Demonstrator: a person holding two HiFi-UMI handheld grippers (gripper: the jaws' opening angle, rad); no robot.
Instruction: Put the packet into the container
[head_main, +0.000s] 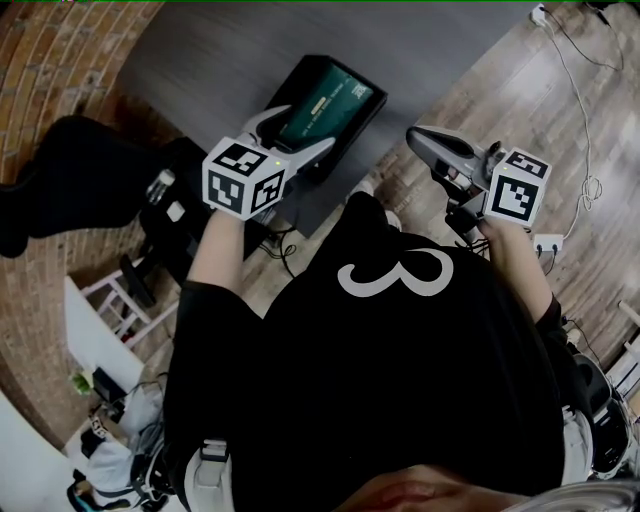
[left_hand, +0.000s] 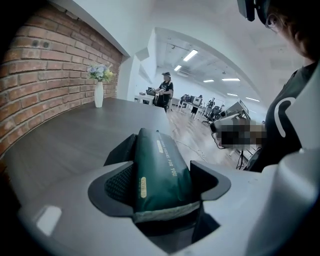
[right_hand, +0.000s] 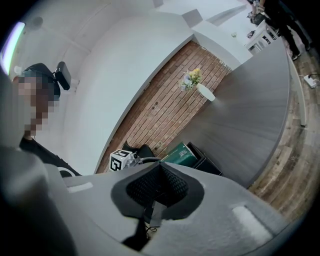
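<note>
Your left gripper (head_main: 300, 128) has its jaws clamped on the green packet (head_main: 330, 105), upper centre of the head view, at the black container (head_main: 365, 125) on the table (head_main: 220, 50). Your right gripper (head_main: 415, 138) has its jaws closed and empty.

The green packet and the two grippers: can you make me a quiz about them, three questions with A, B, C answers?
1. Where is the packet?
A. between the jaws of the left gripper
B. between the jaws of the right gripper
C. lying loose with no gripper on it

2. What colour is the packet?
A. red
B. dark green
C. yellow

3. How do the right gripper's jaws stand?
A. wide apart
B. closed on a cup
C. together, with nothing between them

Answers:
1 A, because the left gripper view shows both pads pressed on the packet's sides.
2 B, because the wrapper is dark green in every view.
3 C, because the right gripper view shows the two pads meeting with nothing in between.
</note>
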